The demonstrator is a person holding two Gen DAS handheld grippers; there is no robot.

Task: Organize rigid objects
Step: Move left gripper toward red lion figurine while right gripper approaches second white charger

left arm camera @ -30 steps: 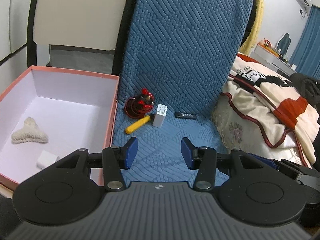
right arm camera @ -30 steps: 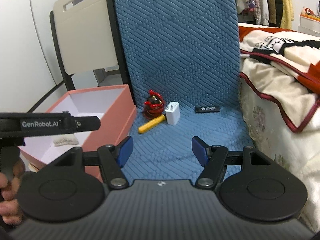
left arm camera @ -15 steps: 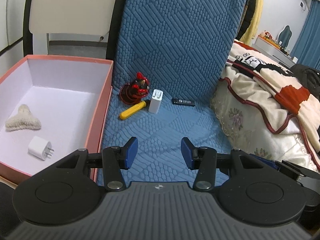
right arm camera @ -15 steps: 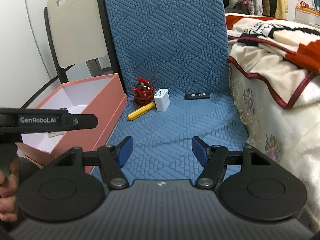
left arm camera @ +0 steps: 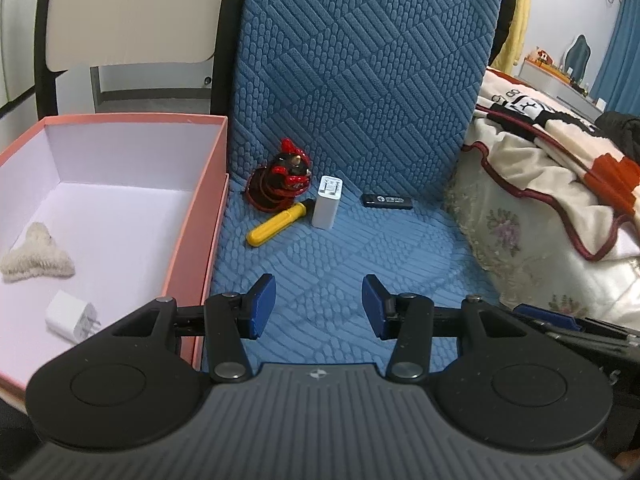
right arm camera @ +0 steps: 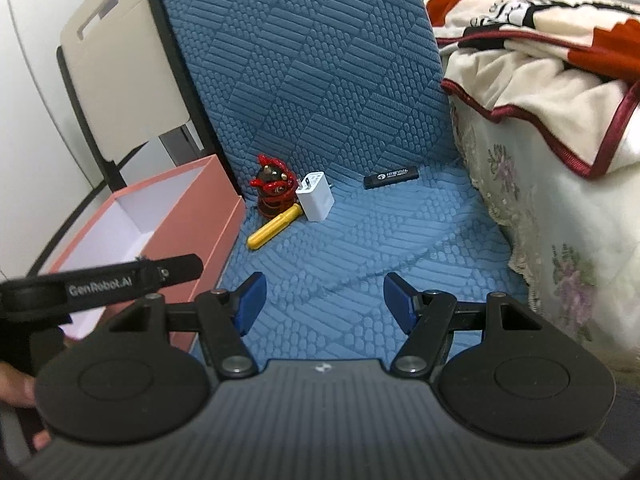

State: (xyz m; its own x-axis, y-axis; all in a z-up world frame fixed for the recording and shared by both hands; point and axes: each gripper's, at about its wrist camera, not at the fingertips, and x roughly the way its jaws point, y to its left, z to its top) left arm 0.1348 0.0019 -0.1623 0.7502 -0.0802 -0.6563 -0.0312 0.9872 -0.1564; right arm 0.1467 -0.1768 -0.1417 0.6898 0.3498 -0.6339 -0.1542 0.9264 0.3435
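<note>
My left tool (left arm camera: pixel 315 306) and right tool (right arm camera: pixel 324 302) are both spread and carry nothing. Ahead-left stands the pink box (left arm camera: pixel 208 184); straight ahead lie the yellow handle (left arm camera: pixel 275 225), white charger (left arm camera: pixel 328 202), black stick (left arm camera: pixel 387 201). I should approach low and pinch the charger across its flat sides.

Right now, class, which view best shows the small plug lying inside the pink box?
Left wrist view: the plug lies in plain sight on the box floor. The right wrist view shows only the box, its floor largely hidden, no plug.
</note>
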